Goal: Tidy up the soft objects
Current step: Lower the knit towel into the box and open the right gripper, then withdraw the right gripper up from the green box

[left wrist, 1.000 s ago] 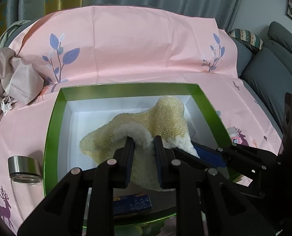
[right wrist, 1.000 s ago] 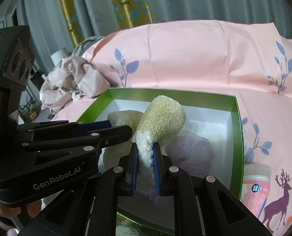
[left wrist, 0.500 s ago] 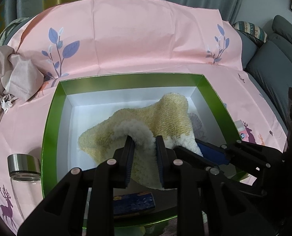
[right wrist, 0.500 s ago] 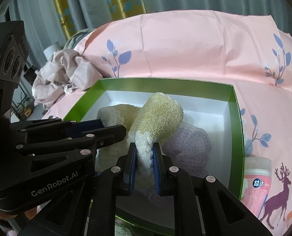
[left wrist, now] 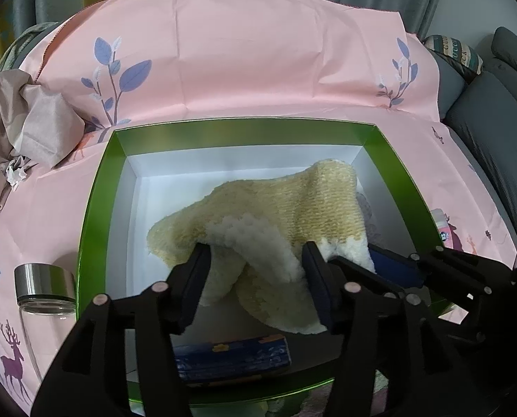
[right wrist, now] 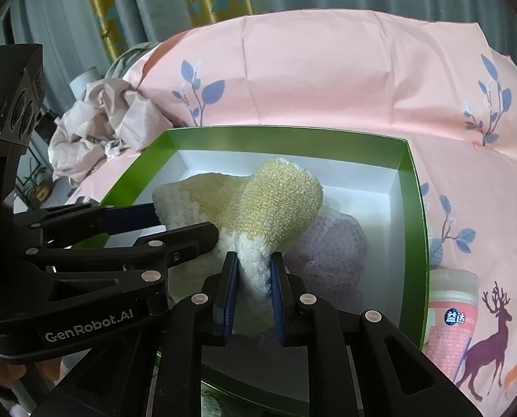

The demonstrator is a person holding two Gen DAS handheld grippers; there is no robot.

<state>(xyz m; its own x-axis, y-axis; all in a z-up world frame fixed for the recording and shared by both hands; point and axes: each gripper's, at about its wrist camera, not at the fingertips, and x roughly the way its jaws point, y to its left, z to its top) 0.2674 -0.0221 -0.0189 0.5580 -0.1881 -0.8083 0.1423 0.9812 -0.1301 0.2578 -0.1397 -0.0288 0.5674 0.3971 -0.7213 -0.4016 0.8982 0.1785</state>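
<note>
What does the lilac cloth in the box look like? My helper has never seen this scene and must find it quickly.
Start at the green-rimmed box with white walls on the pink sheet. Inside, at its right end, the lilac cloth lies bunched on the floor, partly under the yellow towel. Its pale purple, finer waffle-like knit sets it apart from that shaggy yellow-and-white towel.

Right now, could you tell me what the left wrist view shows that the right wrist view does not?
Left only: a clear glass jar with a steel lid, and a dark blue patterned item on the box floor. Right only: a pink capped bottle and a lilac knitted cloth. Both: the green box with a white inside and the fluffy yellow-and-white towel.
</note>
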